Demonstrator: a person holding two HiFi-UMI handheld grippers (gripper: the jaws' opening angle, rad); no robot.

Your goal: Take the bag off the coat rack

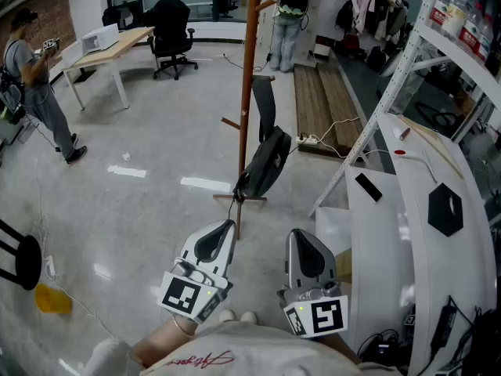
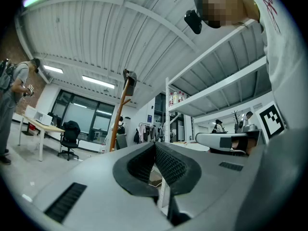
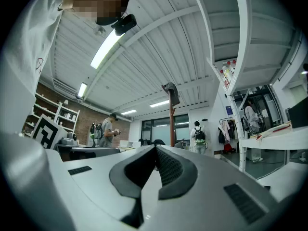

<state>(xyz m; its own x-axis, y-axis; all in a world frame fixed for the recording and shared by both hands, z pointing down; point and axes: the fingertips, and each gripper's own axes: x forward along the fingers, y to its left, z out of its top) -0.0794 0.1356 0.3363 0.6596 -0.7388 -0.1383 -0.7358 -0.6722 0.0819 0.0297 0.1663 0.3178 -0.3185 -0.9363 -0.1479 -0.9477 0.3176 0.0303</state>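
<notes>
A black bag (image 1: 266,163) hangs from a peg of the tall brown coat rack (image 1: 249,69) in the middle of the floor. Its strap (image 1: 264,104) runs up beside the pole. Both grippers are held low, close to my body, short of the rack and apart from the bag. The left gripper (image 1: 225,227) and the right gripper (image 1: 301,237) are shut with nothing between the pads. In the left gripper view the gripper (image 2: 155,146) points toward the rack (image 2: 118,124) with the bag (image 2: 129,76) high up. In the right gripper view the gripper (image 3: 155,150) faces the rack (image 3: 172,121) and the bag (image 3: 170,93).
White metal shelving (image 1: 407,61) and a white curved table (image 1: 407,210) stand close on the right. Wooden planks (image 1: 321,100) lie behind the rack. A desk (image 1: 109,49) and an office chair (image 1: 172,34) are at the far left, with a person (image 1: 35,84) nearby.
</notes>
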